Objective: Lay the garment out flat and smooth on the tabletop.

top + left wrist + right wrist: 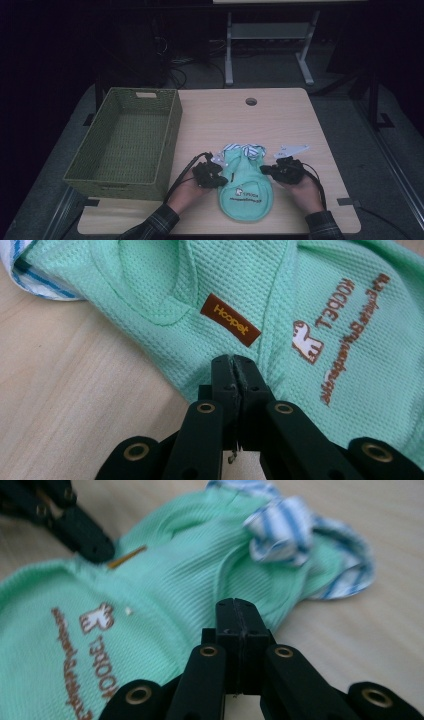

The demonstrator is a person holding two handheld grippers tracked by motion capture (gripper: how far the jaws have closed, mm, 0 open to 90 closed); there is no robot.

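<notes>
A small mint-green garment (247,186) with a striped blue-and-white collar (244,149) lies flat near the table's front edge. Its brown printed logo faces up. My left gripper (224,180) is shut at the garment's left edge. In the left gripper view its tips (233,360) pinch the green fabric (150,300) just below a brown "Hoopet" label (231,320). My right gripper (264,170) is shut on the right edge. Its tips (239,603) sit on the fabric (175,580) below the bunched collar (282,530). The left gripper's jaws (85,542) show at the far side.
A green woven basket (172,132) stands empty on the table's left side, close to my left hand. A round cable hole (251,101) is in the light wood table top (280,120) at the back. Bare wood lies behind the garment.
</notes>
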